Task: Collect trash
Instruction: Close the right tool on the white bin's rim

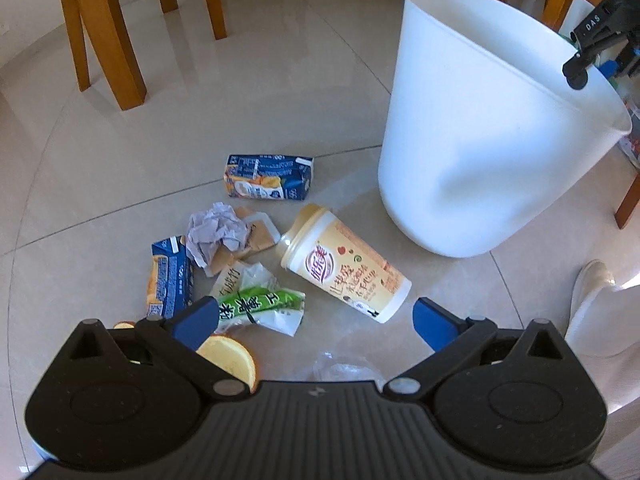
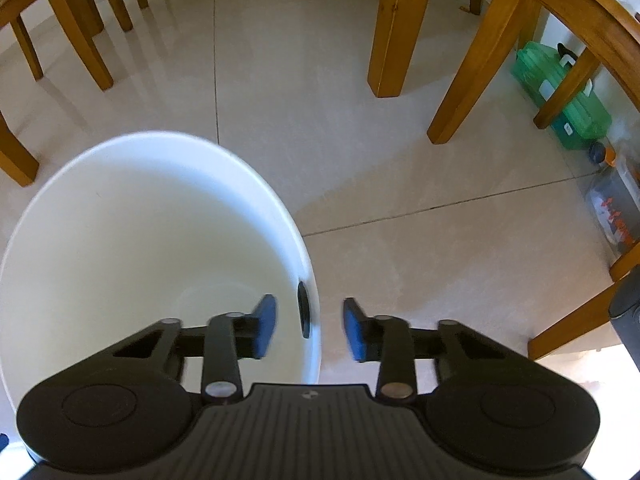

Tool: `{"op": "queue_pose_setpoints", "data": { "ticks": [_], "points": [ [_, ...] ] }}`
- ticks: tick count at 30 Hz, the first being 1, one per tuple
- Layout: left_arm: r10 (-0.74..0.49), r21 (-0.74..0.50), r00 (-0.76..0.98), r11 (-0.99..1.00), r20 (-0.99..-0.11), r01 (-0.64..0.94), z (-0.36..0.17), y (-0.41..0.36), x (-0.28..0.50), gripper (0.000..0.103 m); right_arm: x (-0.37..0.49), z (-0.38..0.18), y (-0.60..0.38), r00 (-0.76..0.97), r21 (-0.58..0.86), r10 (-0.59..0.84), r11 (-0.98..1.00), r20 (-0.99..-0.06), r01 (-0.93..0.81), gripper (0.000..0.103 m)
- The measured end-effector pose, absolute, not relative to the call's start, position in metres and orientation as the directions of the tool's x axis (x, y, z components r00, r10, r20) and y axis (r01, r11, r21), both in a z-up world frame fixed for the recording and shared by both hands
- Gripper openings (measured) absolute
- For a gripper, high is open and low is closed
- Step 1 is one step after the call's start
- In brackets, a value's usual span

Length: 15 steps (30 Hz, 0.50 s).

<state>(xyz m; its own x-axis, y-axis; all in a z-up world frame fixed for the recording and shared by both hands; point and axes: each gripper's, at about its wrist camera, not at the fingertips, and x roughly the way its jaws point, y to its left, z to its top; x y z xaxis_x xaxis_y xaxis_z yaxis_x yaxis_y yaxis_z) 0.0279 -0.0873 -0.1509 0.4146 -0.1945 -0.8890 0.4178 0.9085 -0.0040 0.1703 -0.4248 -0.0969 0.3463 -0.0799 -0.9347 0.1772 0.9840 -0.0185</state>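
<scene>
The trash lies in a loose heap on the tiled floor (image 1: 280, 80), just left of the white bin (image 1: 492, 140), which stands empty in the right wrist view; the left gripper (image 1: 316, 320) hovers over the near edge of the heap with its jaws spread wide and holding nothing; the milk-tea cup (image 1: 344, 264) lies on its side directly ahead between the two blue pads, its long axis running diagonally from the lid at far left to the base at near right, so it sits skew to the jaws' closing line; a green wrapper (image 1: 260, 306) touches the left pad, and an orange slice (image 1: 232, 360) lies under that finger; crumpled paper (image 1: 218, 232) and two blue cartons (image 1: 268, 178) lie farther off; the right gripper (image 2: 310, 330) straddles the bin's rim, jaws parted and not pressing it; the left hand is plainly nearer the cup, and I judge a wrist turn would square the jaws across its body.
</scene>
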Motion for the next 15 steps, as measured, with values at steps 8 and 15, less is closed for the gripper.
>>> {"op": "queue_pose_setpoints", "data": {
  "ticks": [8, 15],
  "points": [
    [-0.189, -0.009, 0.395, 0.909, -0.899, 0.416, -0.159, -0.083, 0.025, 0.102, 0.173, -0.099, -0.419, 0.363, -0.054, -0.112, 0.985, -0.925, 0.166, 0.011],
    [-0.192, 0.021, 0.412, 0.888, -0.891, 0.459, -0.166, -0.084, 0.022, 0.102, 0.169, -0.099, -0.416, 0.351, -0.064, -0.114, 0.986, -0.929, 0.152, 0.011]
  ]
}}
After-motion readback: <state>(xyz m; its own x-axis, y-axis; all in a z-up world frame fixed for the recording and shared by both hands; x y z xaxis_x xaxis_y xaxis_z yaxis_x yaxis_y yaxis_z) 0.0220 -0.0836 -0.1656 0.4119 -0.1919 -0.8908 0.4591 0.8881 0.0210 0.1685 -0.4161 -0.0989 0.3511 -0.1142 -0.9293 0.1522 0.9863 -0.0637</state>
